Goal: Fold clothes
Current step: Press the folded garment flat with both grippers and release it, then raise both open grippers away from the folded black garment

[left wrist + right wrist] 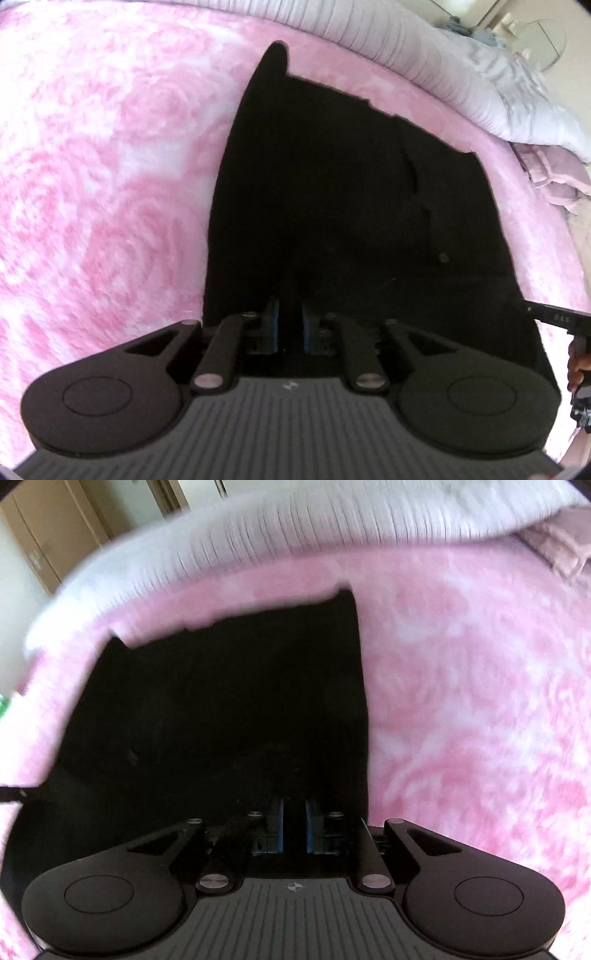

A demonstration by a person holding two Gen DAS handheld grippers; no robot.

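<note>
A black garment [332, 184] lies flat on a pink fluffy blanket [92, 184], with a pointed corner at its far end. My left gripper [290, 321] is at the garment's near left edge, its blue pads close together with black cloth pinched between them. In the right wrist view the same garment [221, 701] fills the left half, its right edge running straight. My right gripper [294, 812] is at the near right corner, its pads drawn close on the dark cloth. The right gripper's tip [554, 317] and a hand [576, 365] show at the edge of the left view.
A white ribbed quilt [461, 74] is bunched along the far side of the blanket [480, 701] and shows again in the right view as a quilt [295, 520]. A pale pink frilled pillow [546, 173] lies at the right. A brown cabinet [48, 535] stands beyond the bed.
</note>
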